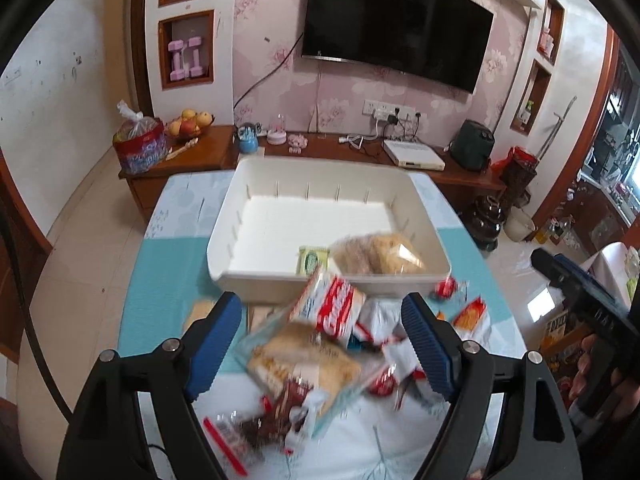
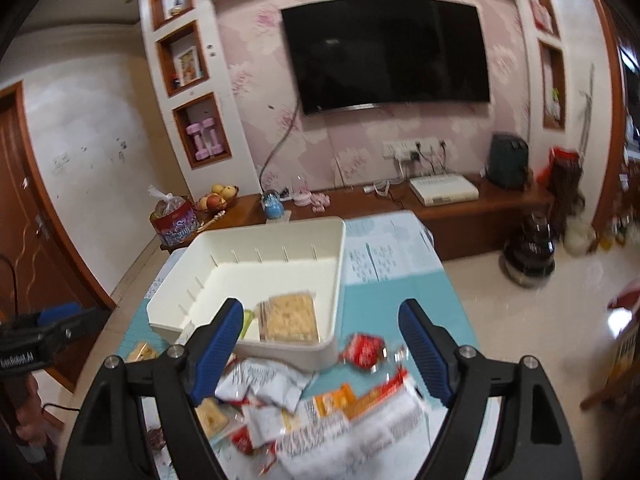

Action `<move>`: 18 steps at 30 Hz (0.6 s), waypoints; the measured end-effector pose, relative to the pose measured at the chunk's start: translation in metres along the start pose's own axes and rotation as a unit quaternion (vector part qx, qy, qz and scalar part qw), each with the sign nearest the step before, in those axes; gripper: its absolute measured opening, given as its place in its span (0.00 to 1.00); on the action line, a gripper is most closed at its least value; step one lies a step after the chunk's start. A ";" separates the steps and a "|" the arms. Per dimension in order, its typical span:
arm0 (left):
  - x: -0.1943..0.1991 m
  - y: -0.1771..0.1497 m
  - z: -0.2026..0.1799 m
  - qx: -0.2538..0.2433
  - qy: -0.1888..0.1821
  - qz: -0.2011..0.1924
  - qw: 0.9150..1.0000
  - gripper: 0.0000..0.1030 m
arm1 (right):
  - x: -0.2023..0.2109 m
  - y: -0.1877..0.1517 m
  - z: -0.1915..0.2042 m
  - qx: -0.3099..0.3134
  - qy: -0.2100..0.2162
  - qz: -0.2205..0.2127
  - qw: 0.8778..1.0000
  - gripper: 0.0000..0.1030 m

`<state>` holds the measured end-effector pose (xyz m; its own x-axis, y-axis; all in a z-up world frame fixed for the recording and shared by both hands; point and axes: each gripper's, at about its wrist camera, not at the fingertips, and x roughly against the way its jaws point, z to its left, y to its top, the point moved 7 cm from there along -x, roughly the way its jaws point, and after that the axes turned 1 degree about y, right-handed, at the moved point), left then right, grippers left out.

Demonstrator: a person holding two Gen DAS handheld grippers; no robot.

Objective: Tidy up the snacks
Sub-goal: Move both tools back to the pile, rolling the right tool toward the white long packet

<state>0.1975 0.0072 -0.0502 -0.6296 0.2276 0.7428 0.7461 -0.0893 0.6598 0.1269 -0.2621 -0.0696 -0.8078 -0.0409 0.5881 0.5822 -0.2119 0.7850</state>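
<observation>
Snacks (image 1: 316, 356): crinkled red, white and clear packets heaped on the table's near end, before a white bin (image 1: 280, 280) holding two packets. Left gripper (image 1: 322, 344) and right gripper (image 2: 320, 350) spread wide, empty.

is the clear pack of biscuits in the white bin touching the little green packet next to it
Cannot tell. In the left wrist view the biscuit pack and green packet sit close in the white bin, but blur hides any gap.

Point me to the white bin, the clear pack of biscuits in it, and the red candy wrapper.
white bin (image 1: 276, 270), left wrist view, near wall.
clear pack of biscuits (image 2: 290, 316), right wrist view, centre.
red candy wrapper (image 2: 362, 352), right wrist view, middle.
</observation>
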 end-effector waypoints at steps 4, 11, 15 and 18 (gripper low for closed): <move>0.000 -0.027 0.003 0.000 -0.001 0.023 1.000 0.79 | 0.007 -0.017 -0.007 -0.031 -0.001 0.025 0.999 0.78; -0.013 -0.075 0.006 -0.001 0.007 0.073 0.997 0.79 | 0.001 -0.050 -0.027 -0.108 -0.012 0.088 0.990 0.78; -0.027 -0.101 0.010 -0.005 0.019 0.106 0.994 0.79 | -0.013 -0.070 -0.041 -0.172 -0.016 0.137 0.976 0.78; -0.038 -0.114 0.011 -0.005 0.019 0.126 0.992 0.79 | -0.023 -0.085 -0.049 -0.220 -0.004 0.166 0.961 0.78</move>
<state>0.1387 0.0198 -0.1548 -0.4310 0.1609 0.8879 0.8787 -0.1490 0.4536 0.0916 -0.2911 -0.1597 -0.5831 -0.1712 0.7942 0.7106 -0.5813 0.3964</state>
